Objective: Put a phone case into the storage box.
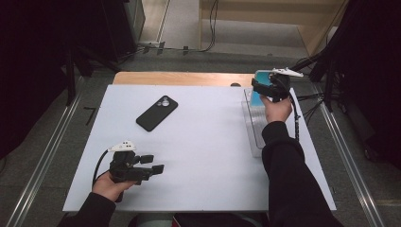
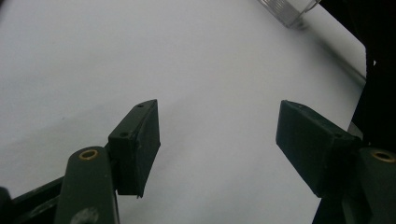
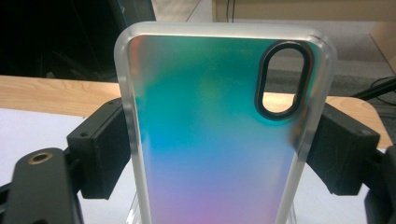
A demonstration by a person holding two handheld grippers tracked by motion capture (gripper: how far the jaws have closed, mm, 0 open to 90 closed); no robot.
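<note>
Iridescent phone case [image 3: 219, 135]: light, flexible, slick; right gripper [image 3: 219, 154] pinches its long frosted edges, probably best hold. Left gripper [image 2: 217, 144] spread, empty.

Black phone [image 1: 157, 113] lying camera-side up on white surface [image 1: 203, 151], clear plastic tray [image 1: 253, 124] at its right edge, cables [image 1: 210, 28] across the floor beyond

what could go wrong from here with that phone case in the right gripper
The iridescent phone case is pinched only by its slick side edges between the right gripper's fingers, so it may slip or twist. It hangs above the clear tray, whose rim it might clip.
</note>
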